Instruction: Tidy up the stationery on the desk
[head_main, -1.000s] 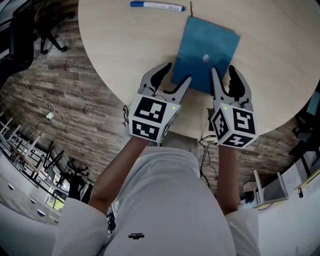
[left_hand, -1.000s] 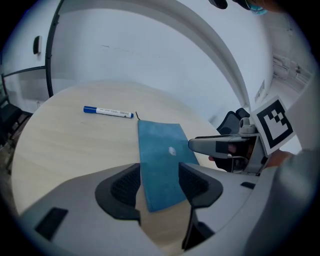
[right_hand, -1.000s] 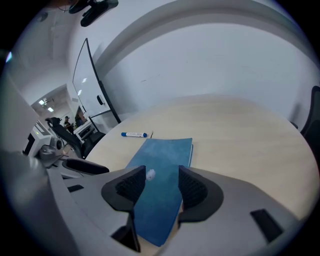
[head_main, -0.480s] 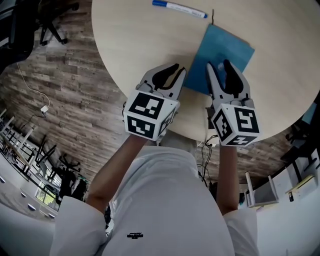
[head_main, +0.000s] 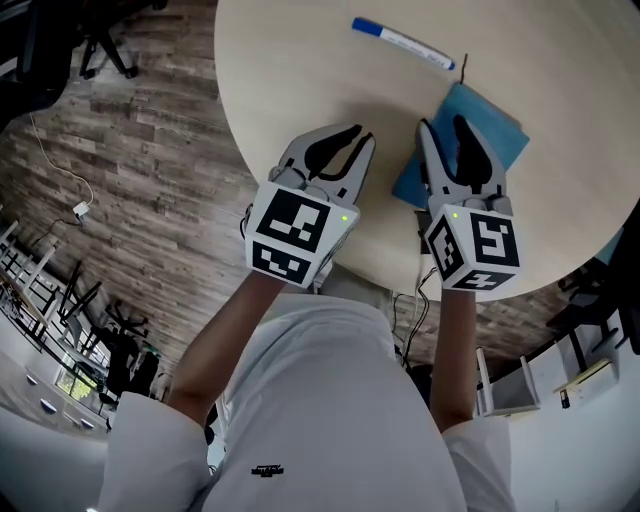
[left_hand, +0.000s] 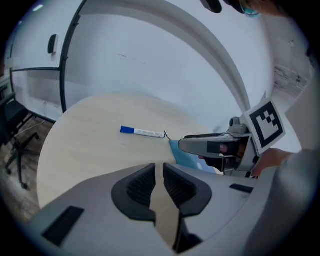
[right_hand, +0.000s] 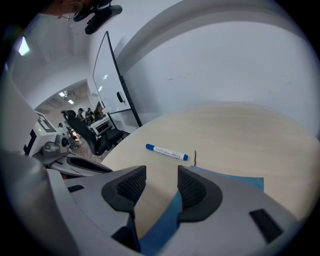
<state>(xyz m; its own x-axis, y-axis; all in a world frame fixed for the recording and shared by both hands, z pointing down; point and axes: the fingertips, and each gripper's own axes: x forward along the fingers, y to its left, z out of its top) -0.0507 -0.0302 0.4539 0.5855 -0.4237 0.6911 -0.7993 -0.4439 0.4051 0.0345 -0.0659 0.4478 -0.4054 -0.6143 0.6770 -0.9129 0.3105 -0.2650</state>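
On the round, smooth table (head_main: 300, 90) of pale wood lies a flat blue book (head_main: 500, 125), a thin rectangle, over on the right side. Above its near left edge is the right gripper (head_main: 443, 125). Its gray jaws are wide apart, with the book's edge showing between them, and they hold nothing. Left of it, the left gripper (head_main: 358, 138) is over bare wood. Its ribbed black pads are almost together, with just a thin slit between them, and nothing in it. Farther away, just past the book, lies a thin white pen (head_main: 402, 43) with a blue cap.
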